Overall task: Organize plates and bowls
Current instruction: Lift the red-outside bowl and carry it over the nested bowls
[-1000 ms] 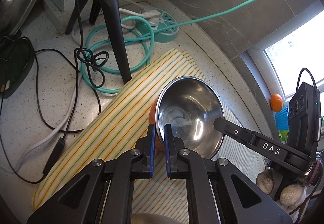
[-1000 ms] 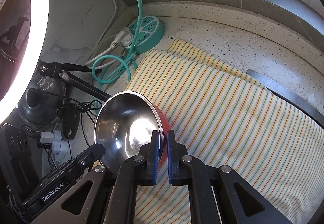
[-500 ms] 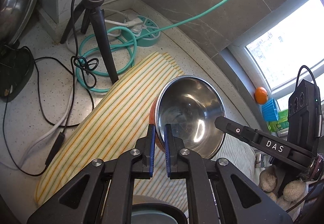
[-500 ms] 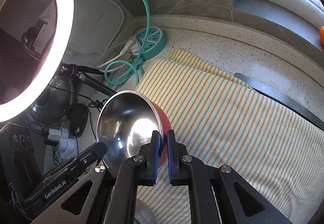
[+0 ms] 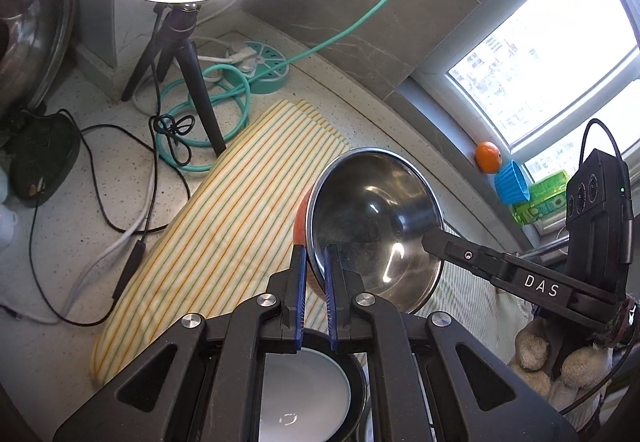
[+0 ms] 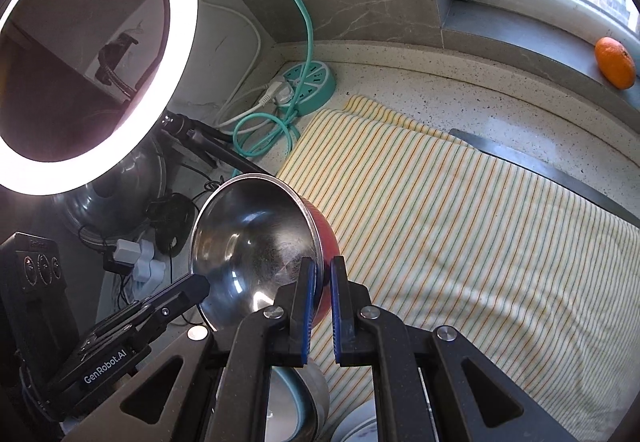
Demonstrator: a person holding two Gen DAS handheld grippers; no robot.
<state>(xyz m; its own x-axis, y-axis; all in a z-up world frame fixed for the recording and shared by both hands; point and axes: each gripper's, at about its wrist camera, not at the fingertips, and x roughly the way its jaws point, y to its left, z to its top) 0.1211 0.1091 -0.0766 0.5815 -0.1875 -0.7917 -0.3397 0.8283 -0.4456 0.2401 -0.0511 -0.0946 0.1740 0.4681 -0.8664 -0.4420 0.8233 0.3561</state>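
Observation:
A steel bowl (image 5: 372,218) with a red outer wall hangs above the striped cloth (image 5: 224,226), held from two sides. My left gripper (image 5: 315,262) is shut on its near rim. The right gripper (image 5: 430,238) reaches in from the right and grips the opposite rim. In the right wrist view the same bowl (image 6: 252,238) is pinched at its rim by my right gripper (image 6: 322,274), with the left gripper (image 6: 200,284) at the far rim. Below, a pale bowl (image 5: 300,394) with a dark rim sits under my left gripper, and stacked dishes (image 6: 292,402) show under the right one.
A lit ring light (image 6: 100,54) on a tripod (image 5: 188,54) stands at the back left, with a teal power strip (image 5: 260,66), teal cable and black wires on the speckled counter (image 5: 72,274). An orange (image 6: 614,62) and a blue cup (image 5: 512,188) rest on the windowsill.
Both grippers have risen with the bowl. The cloth looks farther below, the ring light and window have come into view, and dishes now show under the fingers.

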